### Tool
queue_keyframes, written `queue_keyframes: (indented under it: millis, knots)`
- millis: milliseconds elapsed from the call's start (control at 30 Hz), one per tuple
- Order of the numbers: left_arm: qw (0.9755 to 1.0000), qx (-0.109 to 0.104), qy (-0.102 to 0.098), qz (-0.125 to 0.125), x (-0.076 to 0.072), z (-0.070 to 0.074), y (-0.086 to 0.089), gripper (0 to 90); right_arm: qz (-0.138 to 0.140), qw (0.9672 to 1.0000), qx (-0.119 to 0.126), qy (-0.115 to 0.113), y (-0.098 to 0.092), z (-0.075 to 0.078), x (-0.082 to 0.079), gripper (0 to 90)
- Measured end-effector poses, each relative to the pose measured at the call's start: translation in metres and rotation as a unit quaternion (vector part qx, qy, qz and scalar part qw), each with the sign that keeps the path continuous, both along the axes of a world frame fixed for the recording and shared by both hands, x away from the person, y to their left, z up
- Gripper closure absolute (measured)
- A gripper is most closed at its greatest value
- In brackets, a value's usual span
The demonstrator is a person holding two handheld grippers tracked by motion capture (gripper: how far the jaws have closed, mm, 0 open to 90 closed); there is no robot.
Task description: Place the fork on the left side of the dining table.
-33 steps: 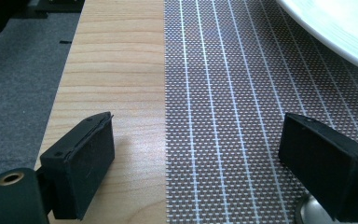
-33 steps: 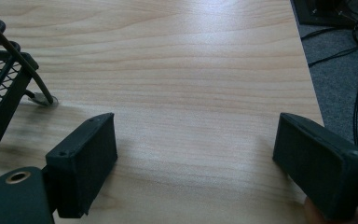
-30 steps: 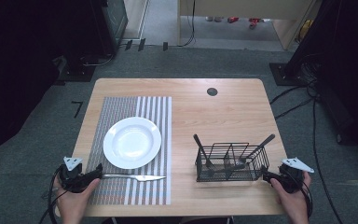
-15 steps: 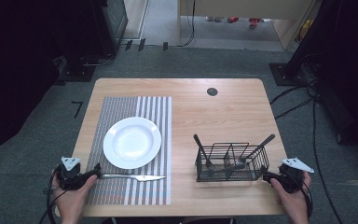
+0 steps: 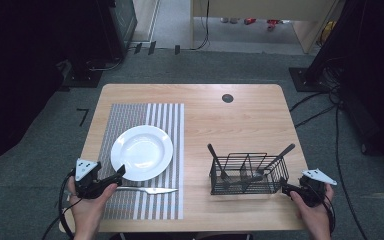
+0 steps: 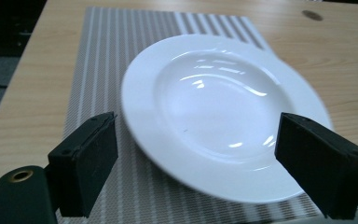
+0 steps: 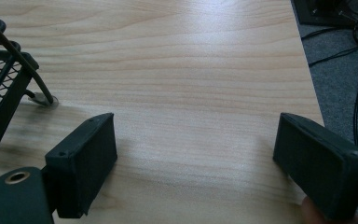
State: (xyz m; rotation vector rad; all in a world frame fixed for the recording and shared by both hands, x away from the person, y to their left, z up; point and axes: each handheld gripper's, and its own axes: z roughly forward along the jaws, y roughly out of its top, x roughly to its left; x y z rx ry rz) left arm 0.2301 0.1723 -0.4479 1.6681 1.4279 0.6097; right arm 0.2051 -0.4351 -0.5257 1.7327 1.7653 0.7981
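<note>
A white plate (image 5: 142,152) sits on a grey striped placemat (image 5: 145,114) on the left half of the wooden table (image 5: 240,117). Just in front of the plate, on the same mat, a knife (image 5: 147,190) lies flat with its tip pointing to the right. The left gripper (image 5: 116,174) is held at the near left edge of the plate, close to the knife handle; in the left gripper view its two black jaws stand wide apart with nothing between them, and the plate (image 6: 223,112) lies just beyond them. On the right half of the table stands a black wire basket (image 5: 248,172) with some dark-handled cutlery (image 5: 275,160) leaning inside it. The right gripper (image 5: 292,190) is near the basket's right end, at the table's near right corner. In the right gripper view its jaws are also spread wide and hold nothing, over bare wood, with a corner of the basket (image 7: 2,88) at the left. A small dark round hole (image 5: 227,98) is in the table top at the far side.
</note>
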Motion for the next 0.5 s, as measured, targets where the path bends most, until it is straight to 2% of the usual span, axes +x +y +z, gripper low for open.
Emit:
queue_keyframes:
  millis: [100,267,500]
  knots:
    - [0.9997,-0.011,-0.002,-0.02,0.003,0.007,-0.015,13.6,0.0,1.0,0.0,0.0,0.0,0.0,0.0,13.0]
    - [0.9987,-0.016,-0.005,-0.049,0.007,0.013,-0.038,13.7,0.0,1.0,0.0,0.0,0.0,0.0,0.0,13.0]
    - [0.9947,-0.027,-0.008,-0.099,0.013,0.027,-0.072,14.8,0.0,1.0,0.0,0.0,0.0,0.0,0.0,13.0]
